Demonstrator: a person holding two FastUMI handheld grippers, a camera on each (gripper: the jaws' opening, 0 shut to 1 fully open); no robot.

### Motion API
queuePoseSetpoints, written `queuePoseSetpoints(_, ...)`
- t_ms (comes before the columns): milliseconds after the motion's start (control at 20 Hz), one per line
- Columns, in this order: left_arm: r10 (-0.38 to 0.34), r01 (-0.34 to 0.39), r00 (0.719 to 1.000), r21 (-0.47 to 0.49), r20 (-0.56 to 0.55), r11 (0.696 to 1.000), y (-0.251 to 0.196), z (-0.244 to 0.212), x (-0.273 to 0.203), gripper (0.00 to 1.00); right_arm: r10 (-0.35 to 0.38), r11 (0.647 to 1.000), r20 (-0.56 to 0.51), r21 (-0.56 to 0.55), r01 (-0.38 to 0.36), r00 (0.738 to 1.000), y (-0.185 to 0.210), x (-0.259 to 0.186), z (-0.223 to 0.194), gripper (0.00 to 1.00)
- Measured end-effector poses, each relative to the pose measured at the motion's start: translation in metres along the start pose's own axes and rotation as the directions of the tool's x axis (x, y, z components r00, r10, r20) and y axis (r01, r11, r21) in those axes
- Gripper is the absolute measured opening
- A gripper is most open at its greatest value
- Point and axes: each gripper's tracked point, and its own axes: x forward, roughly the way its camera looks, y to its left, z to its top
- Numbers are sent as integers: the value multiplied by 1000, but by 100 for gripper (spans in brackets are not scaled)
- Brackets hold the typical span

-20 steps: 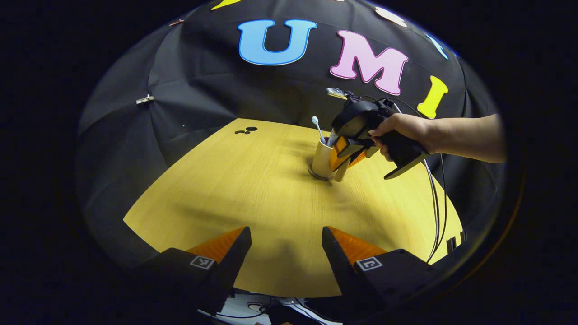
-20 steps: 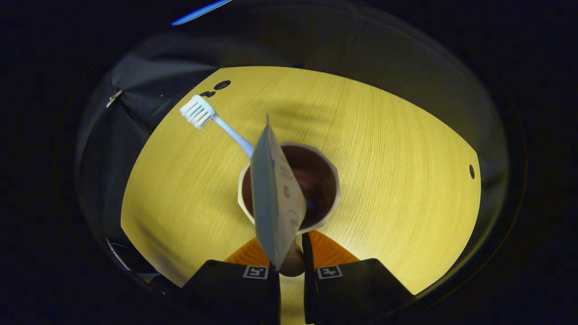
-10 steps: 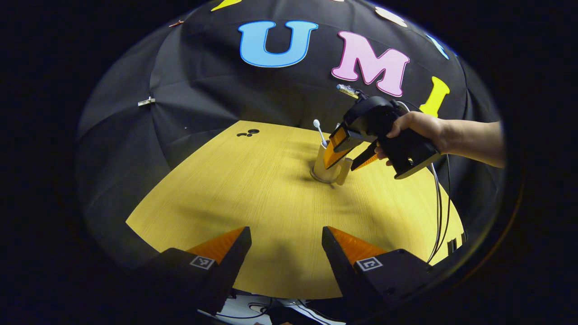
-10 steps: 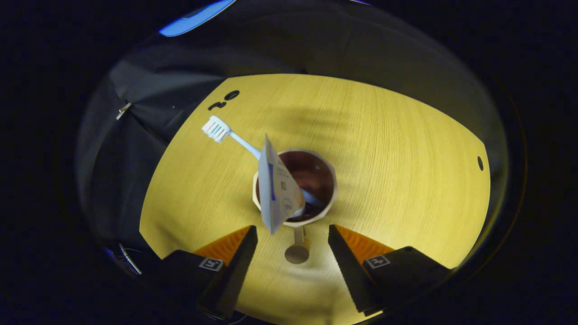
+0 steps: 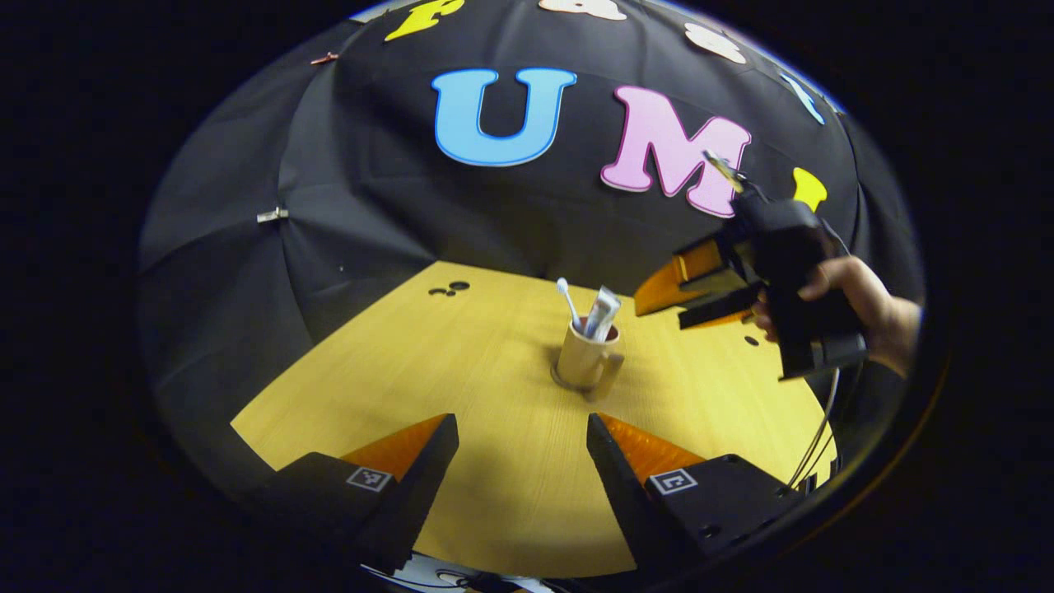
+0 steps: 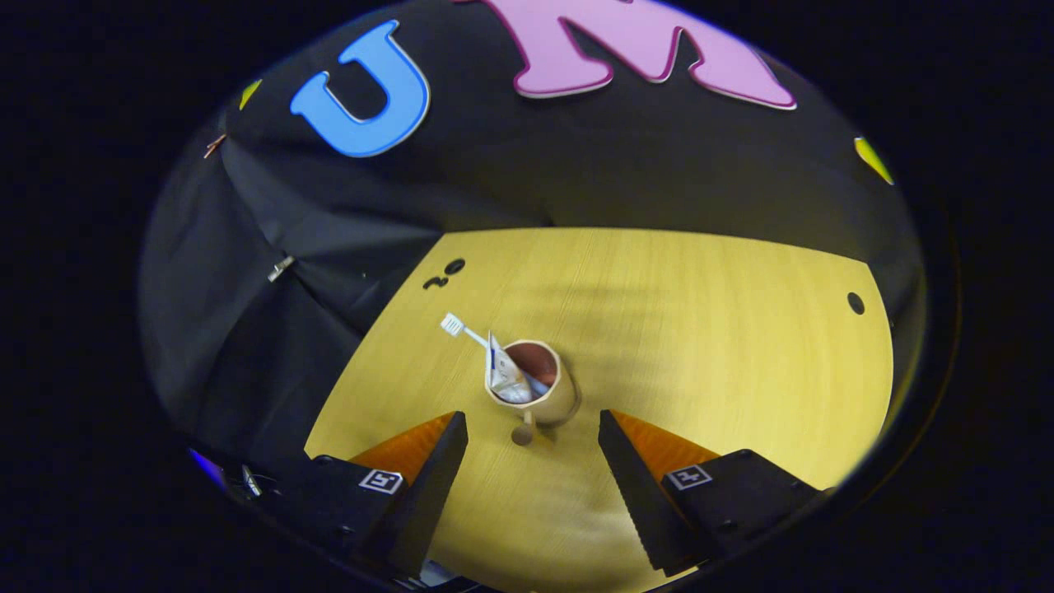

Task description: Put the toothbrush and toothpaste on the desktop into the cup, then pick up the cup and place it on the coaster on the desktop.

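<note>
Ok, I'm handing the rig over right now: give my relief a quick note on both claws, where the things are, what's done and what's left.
Left claw: open, holding nothing, low over the near part of the table.
Right claw: open, holding nothing, up off the table on the handle side of the cup.
Toothbrush and toothpaste stand in the cup, leaning out over the rim.
The cup sits upright on the coaster, whose rim shows at its base.
Done: both items in, cup on coaster.
Left: nothing I can see, other than parking the claws.
</note>
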Motion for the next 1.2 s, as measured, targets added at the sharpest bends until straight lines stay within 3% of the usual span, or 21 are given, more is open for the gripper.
queuePoseSetpoints(200,-32,32,998,3,54,999,-30,36,7,98,-34,999,144,-35,40,989,-25,-54,8,98)
queuePoseSetpoints(400,-92,85,987,57,132,995,-52,68,-2,98,-134,991,280,6,137,951,-44,-119,3,99)
queuePoseSetpoints(650,-194,167,960,143,201,975,-66,83,-34,97,-299,949,460,49,313,836,-56,-203,-22,98)
queuePoseSetpoints(800,-245,205,933,171,262,964,-66,90,-63,97,-369,915,501,45,402,783,-45,-237,-56,98)
queuePoseSetpoints(900,-255,202,925,204,281,958,-62,87,-80,97,-420,889,534,80,451,734,-39,-256,-72,98)
queuePoseSetpoints(950,-255,194,924,225,285,955,-59,83,-87,97,-428,888,538,100,449,726,-30,-260,-83,98)
queuePoseSetpoints(1050,-269,198,919,253,288,947,-59,77,-102,97,-423,897,527,126,424,737,-9,-261,-108,98)
queuePoseSetpoints(1200,-308,244,911,244,274,939,-58,63,-124,97,-447,879,510,96,467,735,-4,-263,-135,98)
